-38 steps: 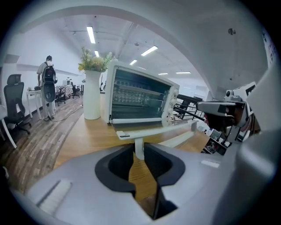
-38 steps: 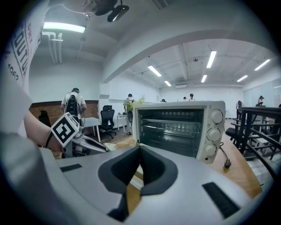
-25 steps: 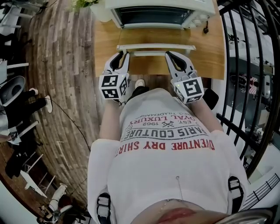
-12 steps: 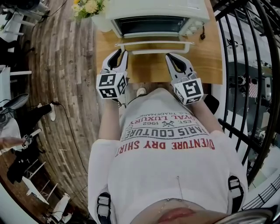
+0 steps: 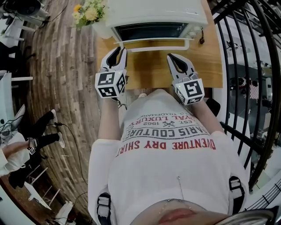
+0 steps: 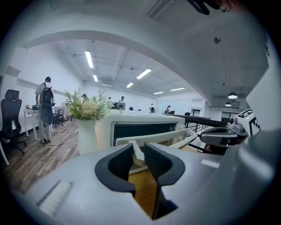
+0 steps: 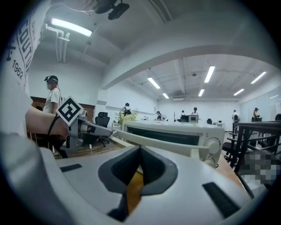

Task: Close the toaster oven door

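The white toaster oven [image 5: 156, 13] stands at the far edge of the wooden table [image 5: 153, 68]. Its door is tilted partly open, the long white handle bar [image 5: 153, 41] just in front of the dark glass. My left gripper [image 5: 121, 50] is under the handle's left end, jaws open with a narrow gap; in the left gripper view the handle [image 6: 153, 135] shows just beyond my left gripper's [image 6: 139, 154] tips, and I cannot tell whether they touch. My right gripper [image 5: 170, 57] sits below the handle's right part, shut and empty; in the right gripper view the handle [image 7: 149, 141] crosses above it.
A white vase of flowers [image 5: 90, 13] stands left of the oven. The oven's knobs [image 7: 213, 145] are on its right side. A black railing [image 5: 246, 66] runs along the right. Wood floor, cables and a person's legs [image 5: 44, 127] lie to the left.
The door handle has moved up and closer to the oven front, hiding the door's glass panel. Both grippers have moved forward with it.
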Tool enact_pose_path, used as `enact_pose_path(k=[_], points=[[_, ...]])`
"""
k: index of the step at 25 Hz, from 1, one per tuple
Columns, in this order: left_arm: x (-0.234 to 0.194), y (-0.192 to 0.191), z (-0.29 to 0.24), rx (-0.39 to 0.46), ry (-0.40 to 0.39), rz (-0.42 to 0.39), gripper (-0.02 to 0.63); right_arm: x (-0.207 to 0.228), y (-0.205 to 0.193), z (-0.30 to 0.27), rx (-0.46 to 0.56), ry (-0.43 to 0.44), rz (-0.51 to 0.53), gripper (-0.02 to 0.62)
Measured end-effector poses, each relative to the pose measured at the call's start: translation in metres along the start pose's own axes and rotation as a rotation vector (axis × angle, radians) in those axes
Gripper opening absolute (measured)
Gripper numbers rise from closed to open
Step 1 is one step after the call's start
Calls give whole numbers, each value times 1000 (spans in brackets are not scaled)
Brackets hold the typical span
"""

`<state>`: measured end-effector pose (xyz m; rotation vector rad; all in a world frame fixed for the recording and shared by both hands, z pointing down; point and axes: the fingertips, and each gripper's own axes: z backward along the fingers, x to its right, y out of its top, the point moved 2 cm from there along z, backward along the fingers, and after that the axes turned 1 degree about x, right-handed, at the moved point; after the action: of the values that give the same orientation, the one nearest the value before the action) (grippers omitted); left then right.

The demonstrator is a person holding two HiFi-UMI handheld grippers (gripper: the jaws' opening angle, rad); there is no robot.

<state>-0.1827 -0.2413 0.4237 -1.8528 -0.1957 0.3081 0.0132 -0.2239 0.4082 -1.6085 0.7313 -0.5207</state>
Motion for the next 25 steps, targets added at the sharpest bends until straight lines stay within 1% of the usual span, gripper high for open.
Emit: enact_pose_path(k=[6, 15, 25], points=[[-5, 12, -10, 12, -5, -6, 89, 5, 3, -4, 5, -13, 3, 5], [-13, 24, -23, 26, -37, 6, 89, 10, 5, -11, 6, -47, 2, 5], [-23, 38, -41, 25, -27, -13, 87, 13, 2, -14, -6, -82, -11, 5]])
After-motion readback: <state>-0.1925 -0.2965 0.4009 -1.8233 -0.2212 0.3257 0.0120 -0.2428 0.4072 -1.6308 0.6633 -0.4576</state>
